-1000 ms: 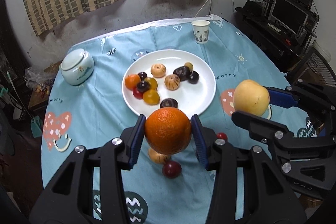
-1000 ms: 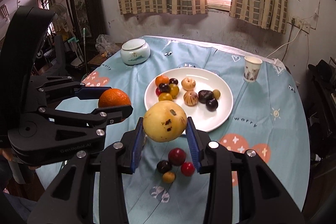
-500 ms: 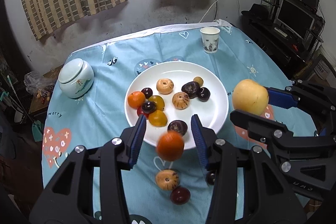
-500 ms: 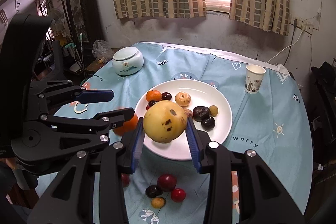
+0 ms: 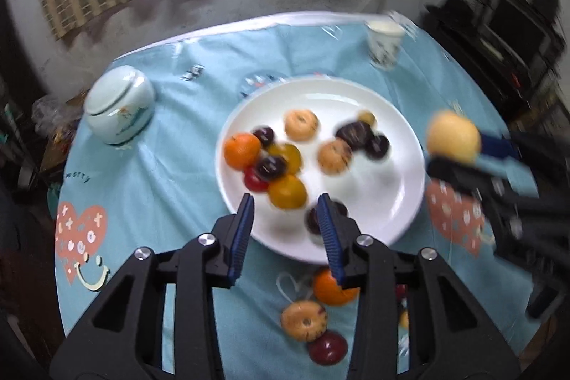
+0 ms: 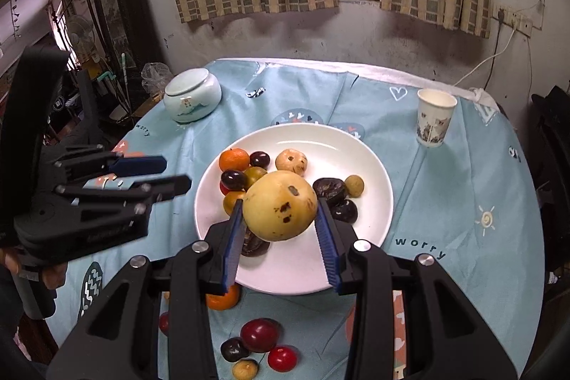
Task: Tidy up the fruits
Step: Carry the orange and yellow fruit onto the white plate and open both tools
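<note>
Yellow pear (image 6: 280, 204) sits clamped between the right gripper (image 6: 281, 239) jaws, tilted down over the white plate (image 6: 374, 202). Beside it, the left gripper (image 5: 285, 237) angles steeply downward, jaws apart and empty, having just narrowed slightly; an orange (image 5: 333, 287) lies on the blue tablecloth (image 5: 171, 187) below the plate's near rim.

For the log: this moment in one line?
left gripper: empty, jaws just closing | right gripper: holds yellow fruit over plate | orange: on tablecloth
</note>
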A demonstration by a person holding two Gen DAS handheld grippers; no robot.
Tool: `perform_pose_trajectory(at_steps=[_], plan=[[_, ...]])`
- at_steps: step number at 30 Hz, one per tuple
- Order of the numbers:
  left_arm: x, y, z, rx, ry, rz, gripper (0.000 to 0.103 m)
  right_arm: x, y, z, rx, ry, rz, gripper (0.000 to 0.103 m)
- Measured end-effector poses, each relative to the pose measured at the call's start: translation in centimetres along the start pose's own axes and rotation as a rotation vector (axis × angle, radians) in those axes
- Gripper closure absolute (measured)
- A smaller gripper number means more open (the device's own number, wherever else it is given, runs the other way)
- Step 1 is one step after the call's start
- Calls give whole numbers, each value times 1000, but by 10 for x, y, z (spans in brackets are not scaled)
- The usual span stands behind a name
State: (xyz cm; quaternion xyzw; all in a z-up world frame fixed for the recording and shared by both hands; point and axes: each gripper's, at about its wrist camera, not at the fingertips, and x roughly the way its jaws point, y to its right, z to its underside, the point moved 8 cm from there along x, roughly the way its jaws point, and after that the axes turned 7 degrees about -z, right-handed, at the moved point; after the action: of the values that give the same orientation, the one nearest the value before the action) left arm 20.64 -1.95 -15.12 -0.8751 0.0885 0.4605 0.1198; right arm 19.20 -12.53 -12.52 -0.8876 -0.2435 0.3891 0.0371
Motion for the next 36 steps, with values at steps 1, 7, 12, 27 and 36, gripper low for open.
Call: perform_pose_trajectory(at_steps=[1,7,12,27,36], plan=[[2,14,15,68,-3,18,46,3,2,3,5,-9,1,64],[46,57,73,139,-166,76,37,16,11,21,35,-51,4,64],[61,45,74,14,-235,100,58,13,6,28,17,-57,-5,64],[-18,2,-35,-88,58,-19,58,2,3,-12,-33,32,39,64],[53,10,-33,-64,-35,-65,58,43,32,-5,72,-34,28,64]])
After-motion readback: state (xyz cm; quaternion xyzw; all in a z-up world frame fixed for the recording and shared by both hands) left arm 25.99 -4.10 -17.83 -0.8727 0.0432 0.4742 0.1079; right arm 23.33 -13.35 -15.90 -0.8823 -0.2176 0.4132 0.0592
